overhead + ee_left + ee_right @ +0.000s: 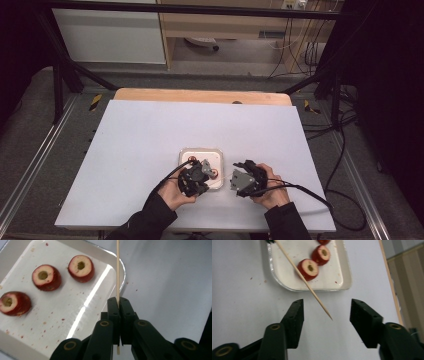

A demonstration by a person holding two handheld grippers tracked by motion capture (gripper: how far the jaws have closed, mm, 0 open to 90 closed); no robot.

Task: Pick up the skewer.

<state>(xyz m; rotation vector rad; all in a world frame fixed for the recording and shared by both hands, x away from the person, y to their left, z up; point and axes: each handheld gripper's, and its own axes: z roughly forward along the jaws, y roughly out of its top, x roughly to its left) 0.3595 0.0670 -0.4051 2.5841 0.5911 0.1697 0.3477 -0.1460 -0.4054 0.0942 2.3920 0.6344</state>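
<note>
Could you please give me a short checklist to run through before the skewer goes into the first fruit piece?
1. Left gripper shut firmly on the wooden skewer: ok.
2. Right gripper open, holding nothing: ok.
3. Skewer's pointed tip free, clear of the right jaws: ok.
4. Three cored red fruit pieces lying on the white tray, holes facing up: ok.
5. Skewer lined up with a hole: not ok.
6. Tray secured against sliding: cannot tell.
</note>
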